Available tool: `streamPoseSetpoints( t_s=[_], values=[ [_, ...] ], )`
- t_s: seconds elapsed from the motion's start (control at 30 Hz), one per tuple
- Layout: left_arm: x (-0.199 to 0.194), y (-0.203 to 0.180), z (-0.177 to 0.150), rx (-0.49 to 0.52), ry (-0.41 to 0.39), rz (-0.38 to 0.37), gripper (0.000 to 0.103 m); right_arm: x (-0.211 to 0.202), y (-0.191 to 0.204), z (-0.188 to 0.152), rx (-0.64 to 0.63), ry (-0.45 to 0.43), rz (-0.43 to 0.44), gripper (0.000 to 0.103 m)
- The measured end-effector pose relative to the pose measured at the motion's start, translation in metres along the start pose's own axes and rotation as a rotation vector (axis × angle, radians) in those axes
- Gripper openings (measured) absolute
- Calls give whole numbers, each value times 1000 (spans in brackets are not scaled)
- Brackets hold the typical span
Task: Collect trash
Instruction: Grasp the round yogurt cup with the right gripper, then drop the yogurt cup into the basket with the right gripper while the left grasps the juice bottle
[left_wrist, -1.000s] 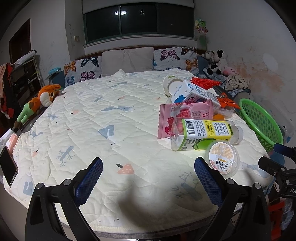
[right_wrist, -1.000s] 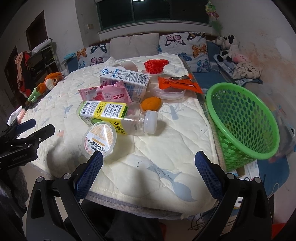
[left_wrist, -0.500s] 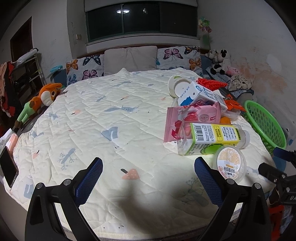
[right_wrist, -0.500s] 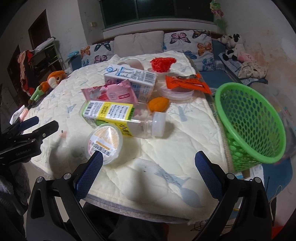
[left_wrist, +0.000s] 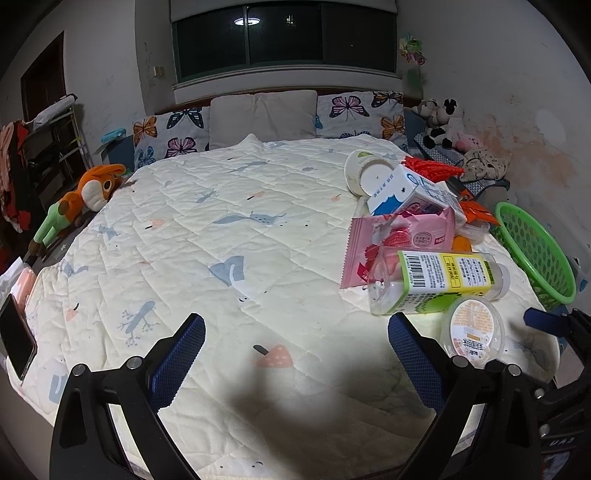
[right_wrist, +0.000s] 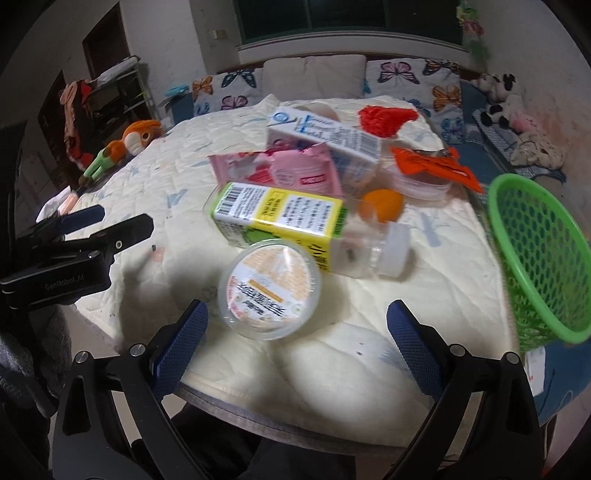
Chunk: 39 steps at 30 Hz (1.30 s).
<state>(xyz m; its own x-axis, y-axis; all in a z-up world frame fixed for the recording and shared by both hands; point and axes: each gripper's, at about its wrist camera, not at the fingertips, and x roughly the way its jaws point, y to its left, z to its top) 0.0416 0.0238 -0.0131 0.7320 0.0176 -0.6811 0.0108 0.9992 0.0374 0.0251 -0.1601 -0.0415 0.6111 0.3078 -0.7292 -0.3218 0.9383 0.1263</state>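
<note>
Both fingers (right_wrist: 177, 343) spread beside cup (right_wrist: 269, 288).

The right gripper (right_wrist: 295, 332) has come closer to the trash on the bed: the round sealed cup (right_wrist: 269, 288) now lies just ahead of its wide jaws. The left gripper (left_wrist: 295, 347) has drawn back slightly from the bottle (left_wrist: 437, 281).

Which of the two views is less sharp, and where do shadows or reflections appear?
Right wrist view: motion blur softens the milk carton and green basket. Left wrist view: sharp, with a dark shadow on the quilt between the open left tool fingers; a ceiling lamp reflects in the window. Both bend strongly at the edges.
</note>
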Motion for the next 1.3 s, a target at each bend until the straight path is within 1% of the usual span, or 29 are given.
streamPoseSetpoints(
  t_s=[0.17,0.27,0.37,0.43,0.6,0.77,0.87,1.03,1.1,1.17,1.2,1.3],
  values=[
    [6,4,4,8,5,-3,96,13,7,2,-5,20,13,94],
    [10,5,7,23,7,-10,96,21,12,3,-25,24,-1,90],
    [13,3,10,51,10,-37,96,28,14,5,-30,33,0,85],
    [14,0,14,82,7,-60,96,31,14,5,-33,40,1,77],
    [11,-14,22,192,-23,-134,96,29,9,6,-24,49,27,66],
    [6,-38,28,326,-54,-212,96,17,-2,6,5,42,48,66],
    [5,-52,34,395,-56,-285,95,5,-13,6,32,34,66,66],
    [3,-78,40,555,-88,-376,95,-17,-34,3,73,25,56,66],
    [7,-87,42,611,-73,-410,93,-24,-43,1,96,21,44,66],
    [14,-97,43,666,-57,-424,83,-31,-56,0,122,14,24,66],
    [18,-102,43,700,-39,-448,83,-34,-61,-1,132,13,14,66],
    [26,-110,44,753,-13,-478,82,-41,-78,-4,171,10,-10,66]
  ],
)
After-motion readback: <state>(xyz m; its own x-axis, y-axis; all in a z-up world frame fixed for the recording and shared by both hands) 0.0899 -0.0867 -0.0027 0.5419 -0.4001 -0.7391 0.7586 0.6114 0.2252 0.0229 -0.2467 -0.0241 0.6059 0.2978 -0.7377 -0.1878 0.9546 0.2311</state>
